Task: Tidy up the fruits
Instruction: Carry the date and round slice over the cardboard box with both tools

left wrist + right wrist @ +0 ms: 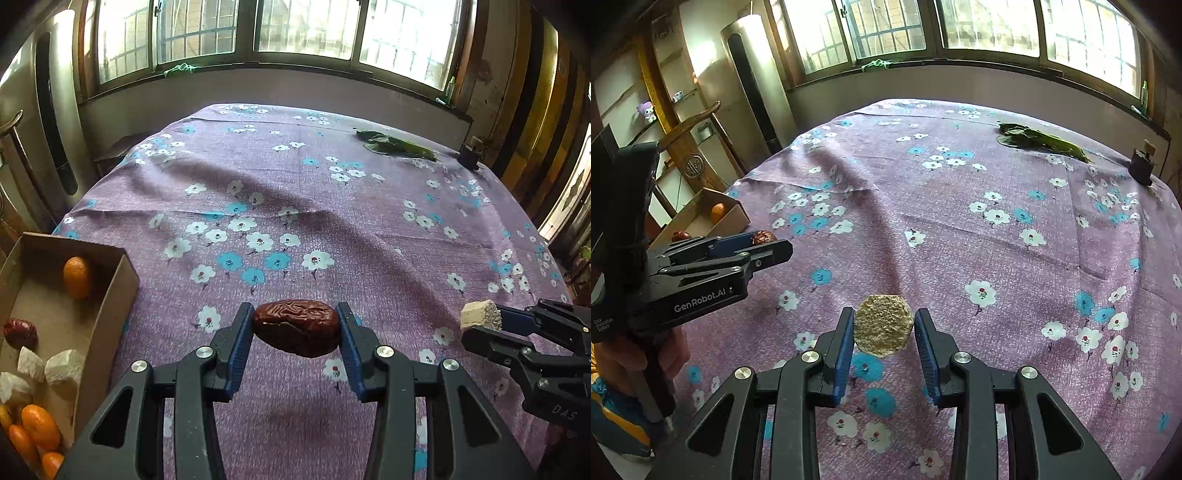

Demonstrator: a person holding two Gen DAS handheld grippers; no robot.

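Floral purple tablecloth (295,206) spreads below; left gripper (295,326) pinches a red date (295,326), right gripper (882,325) clamps a pale, perhaps sugarcane, chunk (882,325); cardboard box (110,295) at nine o'clock.

Left gripper (295,325): matt black plastic, ribbed blue pads, bright metal pins. Date (296,328): wrinkled, glossy dark red skin. Pale chunk (882,325) in the right gripper (884,326): rough, fibrous cut face. Cloth (332,206) over the surface: woven, matt, floral print. Box (107,295): plain brown cardboard.

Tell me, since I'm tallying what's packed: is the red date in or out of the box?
Out: the red date is clamped above the tablecloth, right of the cardboard box.
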